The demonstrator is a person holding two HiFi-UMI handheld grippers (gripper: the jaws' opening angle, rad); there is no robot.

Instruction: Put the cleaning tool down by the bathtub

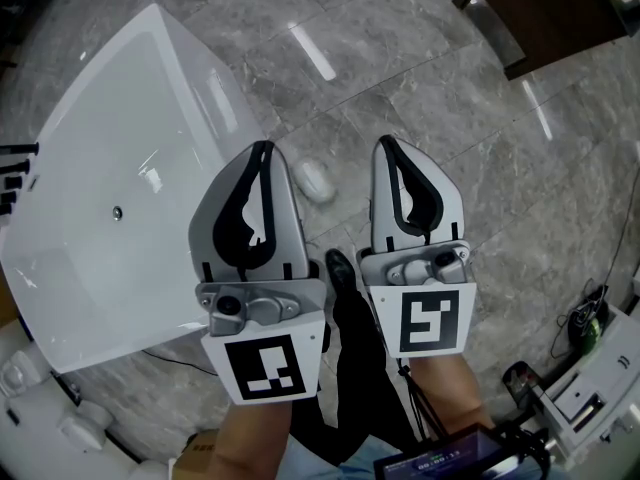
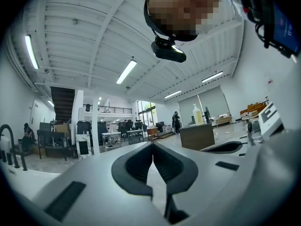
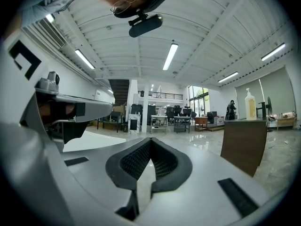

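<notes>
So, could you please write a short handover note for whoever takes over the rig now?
Left gripper: shut, empty.
Right gripper: shut, empty.
The small white cleaning tool lies on the floor beside the bathtub, ahead of both grippers, touched by neither.
Done: tool looks set down by the tub.
Left: probably nothing but to draw back.

Both grippers are held about level and side by side, pointed forward away from the body. The left gripper (image 1: 264, 146) is seen with its jaws brought together at the tips, and nothing is clasped between them. The right gripper (image 1: 385, 140) is held just beside it, apart from it, and its jaws are likewise closed tip to tip on nothing. Behind the jaws, the left marker cube (image 1: 265, 366) and the right marker cube (image 1: 430, 320) are turned upward. The left forearm (image 1: 250, 438) and the right forearm (image 1: 447, 388) are seen behind the cubes.
</notes>
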